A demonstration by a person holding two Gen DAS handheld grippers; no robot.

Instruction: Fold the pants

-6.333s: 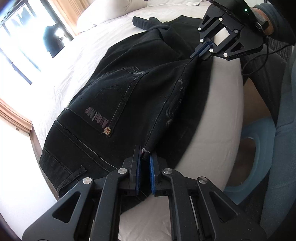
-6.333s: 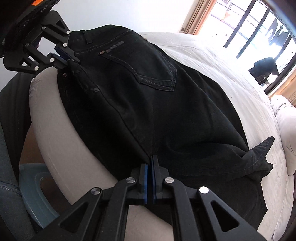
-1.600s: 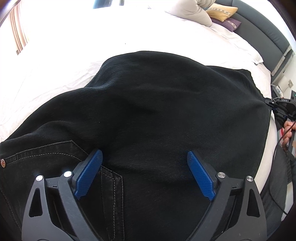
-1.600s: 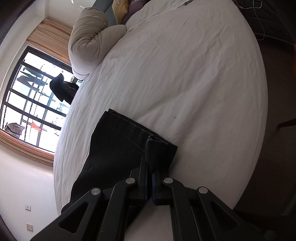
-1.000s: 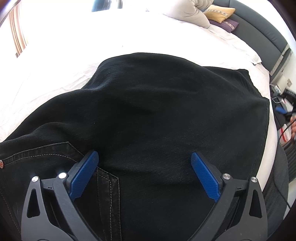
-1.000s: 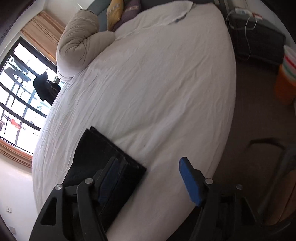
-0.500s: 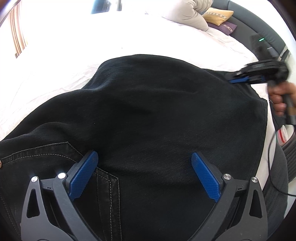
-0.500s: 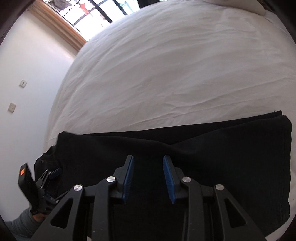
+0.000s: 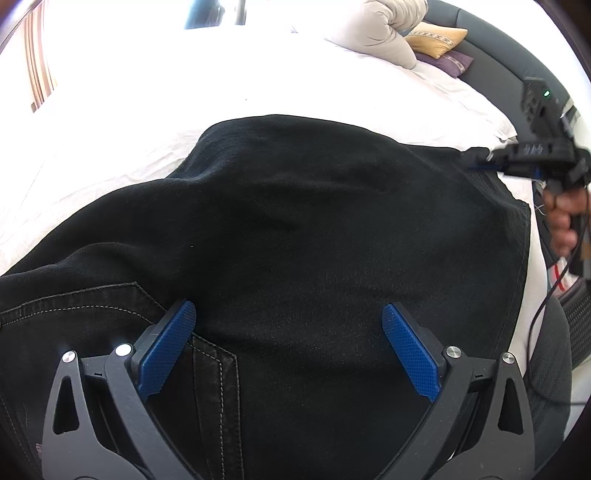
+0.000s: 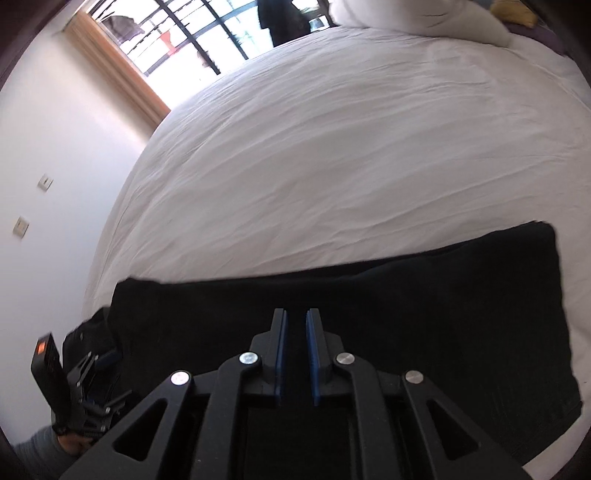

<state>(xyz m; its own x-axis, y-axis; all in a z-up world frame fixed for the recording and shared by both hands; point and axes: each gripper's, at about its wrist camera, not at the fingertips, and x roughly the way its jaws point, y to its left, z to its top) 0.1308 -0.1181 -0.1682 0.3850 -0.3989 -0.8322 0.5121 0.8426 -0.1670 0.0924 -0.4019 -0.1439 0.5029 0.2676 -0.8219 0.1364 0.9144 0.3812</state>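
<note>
Black pants (image 9: 295, 229) lie folded over on the white bed (image 9: 110, 122), legs laid across the seat with a stitched back pocket (image 9: 207, 354) near me. My left gripper (image 9: 288, 332) is wide open just above the pants, holding nothing. My right gripper (image 10: 294, 325) hovers over the folded pants (image 10: 406, 314), its blue pads a narrow gap apart with nothing between them. The right gripper also shows in the left wrist view (image 9: 476, 162), over the far right edge of the pants. The left gripper shows in the right wrist view (image 10: 107, 358) at lower left.
A rolled beige duvet (image 9: 373, 33) and yellow and purple cushions (image 9: 436, 40) lie at the head of the bed against a dark headboard (image 9: 495, 70). A window (image 10: 207, 37) with a wooden frame is beyond the bed. The bed edge (image 10: 554, 454) runs close by.
The right gripper let go of the pant-leg ends, swung round over the folded pants and narrowed its jaws. The left gripper stays open in place.
</note>
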